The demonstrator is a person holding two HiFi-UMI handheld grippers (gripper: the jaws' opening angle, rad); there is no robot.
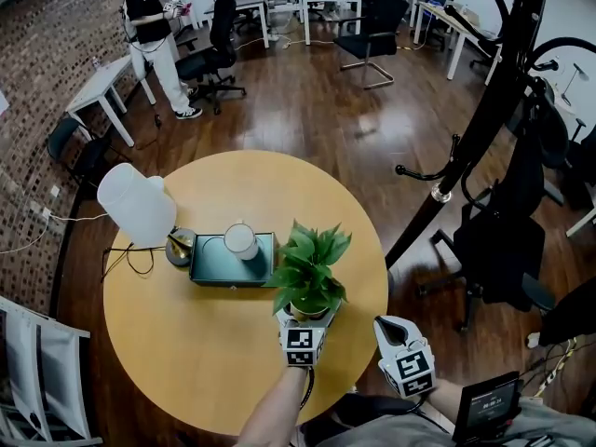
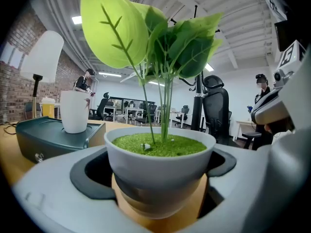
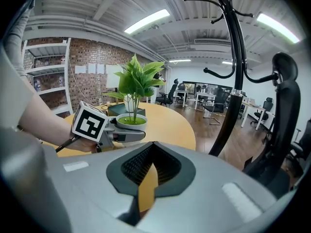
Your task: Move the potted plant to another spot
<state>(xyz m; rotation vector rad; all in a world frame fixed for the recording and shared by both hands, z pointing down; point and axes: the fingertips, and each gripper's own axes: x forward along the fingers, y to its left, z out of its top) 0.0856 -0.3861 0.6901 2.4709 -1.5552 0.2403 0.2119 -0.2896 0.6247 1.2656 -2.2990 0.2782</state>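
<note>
The left gripper (image 2: 160, 193) is closing on the potted plant (image 1: 308, 270). Its two jaws are pressing against opposite sides of the white pot (image 2: 160, 161), which is sitting in the dark recesses of the pads. The green leaves are standing upright above the jaws. Whether the pot base is touching the tabletop cannot be determined from these views.

The right gripper (image 3: 148, 176) is holding nothing. Its jaws are drawn together, with only a thin sliver of tabletop showing between them. In the head view the right gripper (image 1: 399, 331) is hovering at the lower right edge of the table, just beside the left gripper (image 1: 307, 317) (the two are not touching).

The plant is standing on the round wooden table (image 1: 186, 352), right of centre in the frame and toward the lower edge. Directly to the left of the plant, a teal box (image 1: 216, 268) is lying on the table, with a white cup (image 1: 241, 241) standing on top of it. A white lamp (image 1: 136, 203) is standing further left, near the table rim.

A black coat stand (image 1: 494, 91) is rising at the right of the frame, beside a black office chair (image 1: 498, 240). A person (image 1: 154, 26) is standing at the upper left, well apart from the table.
</note>
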